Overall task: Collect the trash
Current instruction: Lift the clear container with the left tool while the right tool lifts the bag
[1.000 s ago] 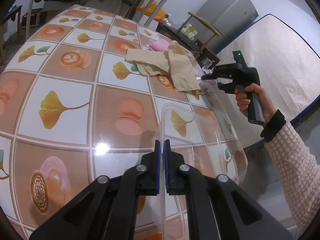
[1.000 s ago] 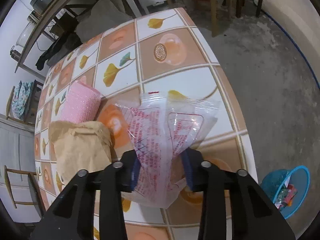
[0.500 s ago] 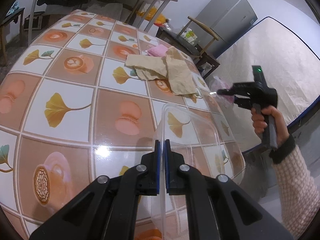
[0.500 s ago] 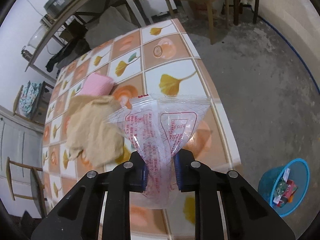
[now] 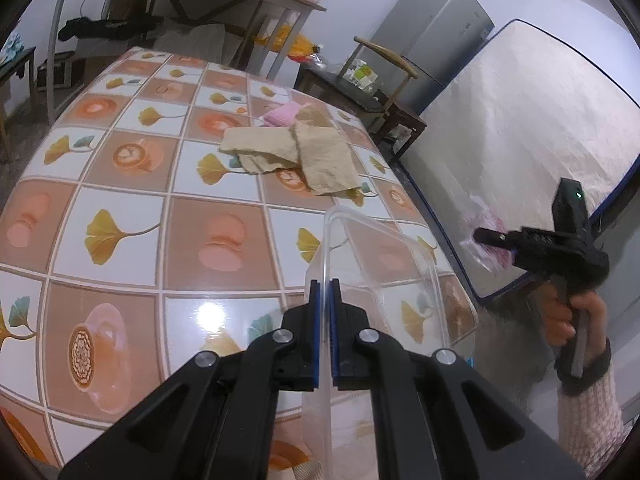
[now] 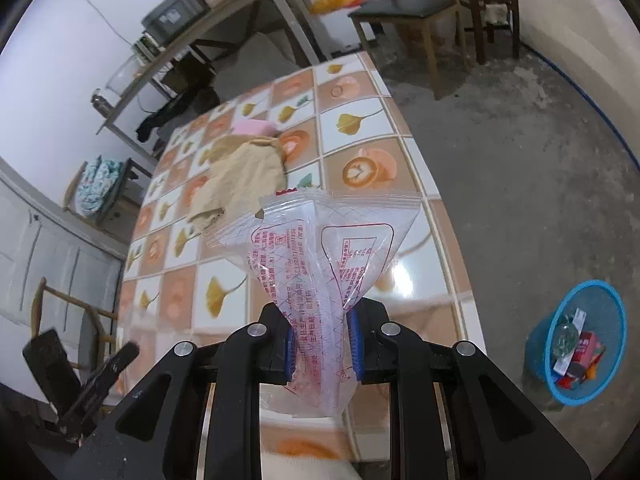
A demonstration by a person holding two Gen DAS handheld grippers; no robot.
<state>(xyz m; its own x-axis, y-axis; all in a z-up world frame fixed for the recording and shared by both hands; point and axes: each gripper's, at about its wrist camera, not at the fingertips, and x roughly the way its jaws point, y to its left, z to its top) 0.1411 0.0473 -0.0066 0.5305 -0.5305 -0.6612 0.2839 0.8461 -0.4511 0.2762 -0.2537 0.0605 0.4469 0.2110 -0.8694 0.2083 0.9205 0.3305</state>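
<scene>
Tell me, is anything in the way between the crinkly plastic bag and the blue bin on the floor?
Nothing visible blocks it. The right gripper is shut on the plastic bag, held near the table's edge. The blue bin stands on bare floor to the right, and the floor between them looks open.

1. Crumpled paper lies on the desk, touching a sponge behind it.
2. The container sits at the desk's near right edge.
3. The bin stands on the floor, right of the desk.
</scene>
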